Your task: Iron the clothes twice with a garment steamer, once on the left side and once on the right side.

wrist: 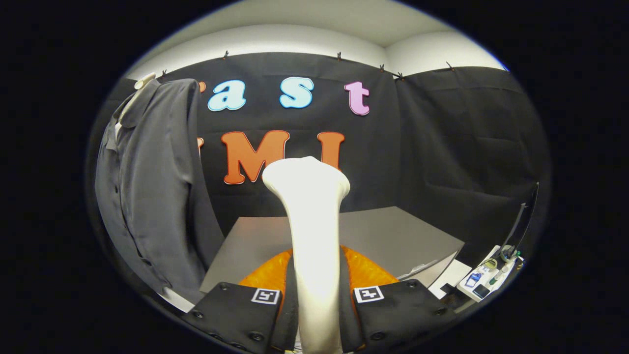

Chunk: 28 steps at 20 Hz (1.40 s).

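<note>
Currently, tongs: both fingers press the white steamer handle between them; head points up.
Steamer base: orange part just behind the fingers.
Garment: one grey shirt hangs well off to the left, untouched.
Surface: grey, beyond the steamer.
Risk: smooth handle may twist in the tongs when swung leftward, missing the shirt.
Count: one steamer, one shirt.

No readable text; fingers bear coded squares.
</note>
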Motion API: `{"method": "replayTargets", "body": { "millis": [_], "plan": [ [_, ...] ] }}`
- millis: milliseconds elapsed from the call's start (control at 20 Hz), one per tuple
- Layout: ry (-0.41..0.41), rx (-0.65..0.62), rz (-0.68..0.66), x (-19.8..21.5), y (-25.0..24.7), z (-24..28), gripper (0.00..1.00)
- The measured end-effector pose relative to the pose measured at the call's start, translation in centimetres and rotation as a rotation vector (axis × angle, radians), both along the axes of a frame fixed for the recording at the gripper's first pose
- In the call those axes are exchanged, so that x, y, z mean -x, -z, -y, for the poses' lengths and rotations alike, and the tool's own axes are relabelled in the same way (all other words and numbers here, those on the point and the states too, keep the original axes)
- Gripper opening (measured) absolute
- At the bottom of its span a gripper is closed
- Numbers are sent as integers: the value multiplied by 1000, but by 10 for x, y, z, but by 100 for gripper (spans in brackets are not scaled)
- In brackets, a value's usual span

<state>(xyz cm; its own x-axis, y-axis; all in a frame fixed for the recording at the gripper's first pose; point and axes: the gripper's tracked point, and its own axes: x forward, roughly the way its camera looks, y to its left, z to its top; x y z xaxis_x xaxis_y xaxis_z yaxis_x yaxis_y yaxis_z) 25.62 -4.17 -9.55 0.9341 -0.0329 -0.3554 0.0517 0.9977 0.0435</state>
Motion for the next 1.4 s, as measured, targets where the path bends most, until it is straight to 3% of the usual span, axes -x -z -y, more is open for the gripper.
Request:
{"method": "replayTargets", "body": {
  "millis": [450, 700, 1200, 1400],
  "plan": [
    [12, -64, 171, 69, -90, -82, 41],
    [16, -88, 260, 87, -116, -135, 41],
    [-102, -116, 336, 76, -133, -259, 41],
    [-134, -102, 318, 64, -111, -298, 41]
  ]
}}
